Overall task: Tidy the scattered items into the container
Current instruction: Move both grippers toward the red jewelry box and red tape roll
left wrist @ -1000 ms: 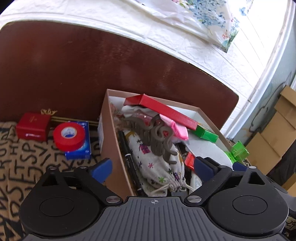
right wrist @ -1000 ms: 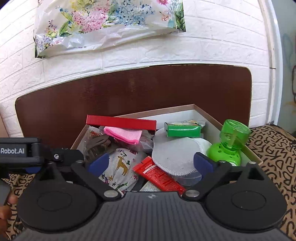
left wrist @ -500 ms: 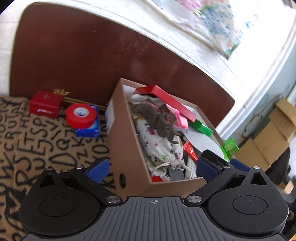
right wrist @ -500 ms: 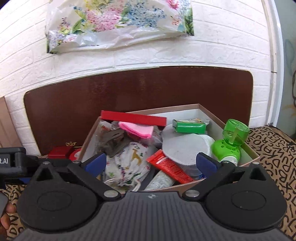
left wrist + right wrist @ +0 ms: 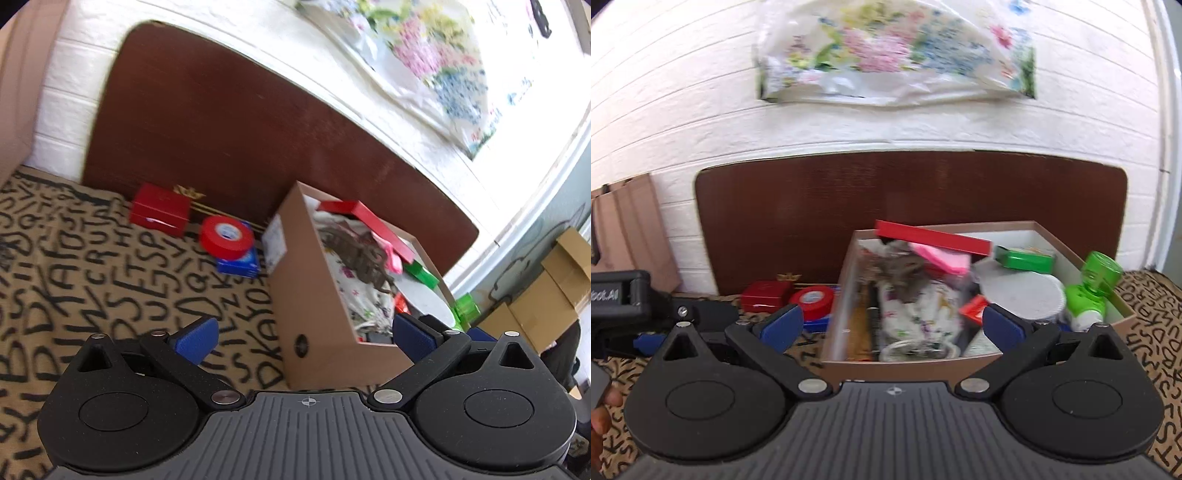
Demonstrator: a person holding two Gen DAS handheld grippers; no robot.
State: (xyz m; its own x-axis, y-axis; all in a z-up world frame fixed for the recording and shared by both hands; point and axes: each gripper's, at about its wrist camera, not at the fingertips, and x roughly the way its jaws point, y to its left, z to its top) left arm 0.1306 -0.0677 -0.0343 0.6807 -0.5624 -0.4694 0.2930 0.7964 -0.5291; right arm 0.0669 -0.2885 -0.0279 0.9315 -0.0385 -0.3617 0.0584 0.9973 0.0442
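Both wrist views face box point(image 5: 314, 295) point(image 5: 894, 365); left from its left.

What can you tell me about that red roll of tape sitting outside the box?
The red tape roll is a glossy ring with a white core bearing blue print. It lies tilted on a small blue packet, on the letter-patterned cloth, between the small red box and the cardboard box. Neither gripper touches it.

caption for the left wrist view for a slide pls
Open left gripper facing a full box, red tape outside it.
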